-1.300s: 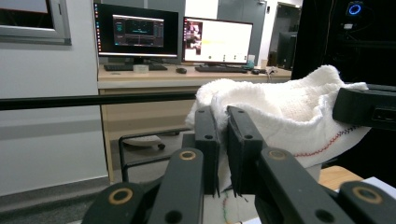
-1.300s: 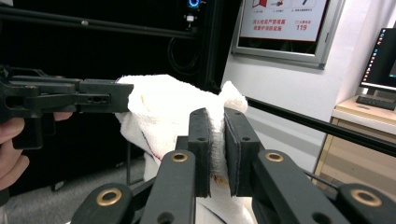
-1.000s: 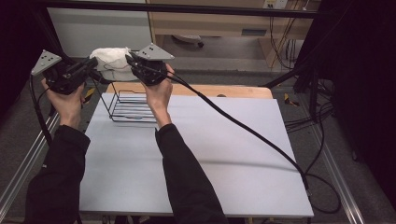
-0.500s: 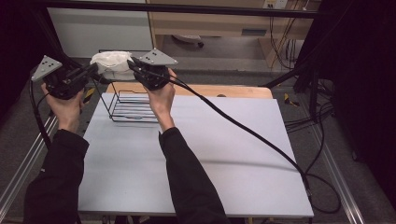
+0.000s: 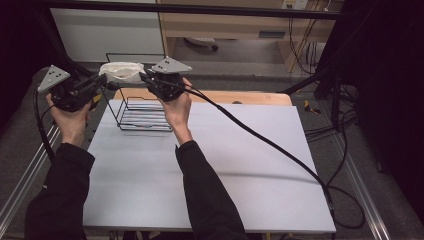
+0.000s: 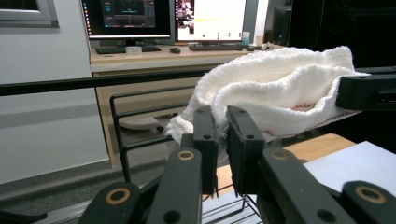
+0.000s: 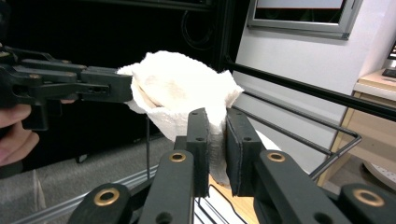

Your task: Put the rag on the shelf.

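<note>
High view, crumpled white cloth (image 5: 121, 71), above wire basket (image 5: 142, 112)

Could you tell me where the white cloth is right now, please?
In the high view the white cloth hangs at upper left, stretched between the left gripper and right gripper, above the black wire basket.

The high view looks forward and down over the table (image 5: 210, 165), while the 2 gripper views sit close behind their jaws, facing each other across the shared white cloth (image 6: 275, 93).
</note>
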Demonstrator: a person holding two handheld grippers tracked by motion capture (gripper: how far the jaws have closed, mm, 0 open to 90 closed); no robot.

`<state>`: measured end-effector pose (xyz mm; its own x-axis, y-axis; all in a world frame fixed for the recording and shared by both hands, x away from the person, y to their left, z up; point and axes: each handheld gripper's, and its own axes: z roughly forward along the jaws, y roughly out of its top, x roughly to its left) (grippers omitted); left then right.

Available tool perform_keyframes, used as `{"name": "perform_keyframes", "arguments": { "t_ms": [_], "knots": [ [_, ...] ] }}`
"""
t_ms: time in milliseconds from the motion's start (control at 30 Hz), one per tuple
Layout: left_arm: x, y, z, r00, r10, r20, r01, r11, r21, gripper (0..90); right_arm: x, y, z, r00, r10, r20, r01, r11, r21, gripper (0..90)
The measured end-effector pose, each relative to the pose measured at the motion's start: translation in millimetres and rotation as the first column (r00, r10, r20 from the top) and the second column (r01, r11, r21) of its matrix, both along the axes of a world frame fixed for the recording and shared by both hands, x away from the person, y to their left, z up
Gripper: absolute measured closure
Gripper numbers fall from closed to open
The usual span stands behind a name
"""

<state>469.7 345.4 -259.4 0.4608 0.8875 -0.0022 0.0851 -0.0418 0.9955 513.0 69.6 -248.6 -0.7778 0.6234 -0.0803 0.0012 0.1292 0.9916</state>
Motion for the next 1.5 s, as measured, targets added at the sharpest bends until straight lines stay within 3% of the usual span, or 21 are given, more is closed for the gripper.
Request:
{"name": "perform_keyframes", "arguments": {
  "t_ms": [233, 367, 500, 600, 800, 867, 1167, 1367, 1433, 1500],
  "knots": [
    [-5.1, 3.0, 2.6, 0.999, 0.001, -0.044, -0.001, 1.0, -0.002, 70.9, 0.2, 1.4, -5.0, 1.0, -0.005, 0.005, 0.005, 0.9998, -0.019, 81.7],
    [-12.8, 6.6, 17.2, 0.9993, 0.026, -0.028, -0.026, 0.9996, -0.013, 63.6, 0.0, 2.5, -6.7, 0.9999, -0.008, 0.01, 0.008, 0.9997, -0.022, 81.8],
    [-16.6, 4.7, 38.1, 0.9974, 0.071, -0.001, -0.071, 0.9973, -0.018, 69.4, -0.5, 3.3, -8.1, 0.9998, -0.013, 0.015, 0.014, 0.9997, -0.022, 82.0],
    [-9.0, -2.0, 45.6, 0.9961, 0.081, -0.035, -0.081, 0.9965, -0.021, 80.0, -0.4, 3.7, -8.6, 0.9998, -0.014, 0.015, 0.014, 0.9998, -0.017, 82.0],
    [12.1, -19.7, 32.2, 0.9876, 0.049, -0.149, -0.048, 0.9988, 0.011, 86.8, -0.2, 3.2, -9.0, 0.9999, -0.011, 0.009, 0.011, 0.9998, -0.018, 81.2],
    [15.5, -22.6, 24.6, 0.9845, 0.044, -0.17, -0.042, 0.9989, 0.019, 87.6, -0.8, 2.7, -8.9, 0.9999, -0.009, 0.008, 0.009, 0.9996, -0.025, 80.5],
    [21.4, -24.1, 8.0, 0.9819, 0.045, -0.184, -0.041, 0.9988, 0.026, 89.3, -3.6, -4.3, -8.3, 0.9999, 0.006, -0.014, -0.006, 0.9995, -0.029, 66.3],
    [23.9, -27.0, 6.0, 0.9819, 0.055, -0.181, -0.048, 0.9979, 0.045, 89.5, -7.6, -8.6, -0.6, 0.9997, 0.022, -0.013, -0.022, 0.9997, 0.009, 51.6],
    [24.3, -27.5, 5.0, 0.9826, 0.055, -0.178, -0.047, 0.9977, 0.049, 89.5, -10.2, -10.1, 3.5, 0.9994, 0.034, -0.008, -0.034, 0.999, 0.027, 54.6],
    [24.7, -27.4, 4.0, 0.9831, 0.052, -0.176, -0.044, 0.9979, 0.048, 89.5, -10.4, -11.3, 6.1, 0.9989, 0.04, -0.022, -0.04, 0.9988, 0.027, 65.2]
  ]
}}
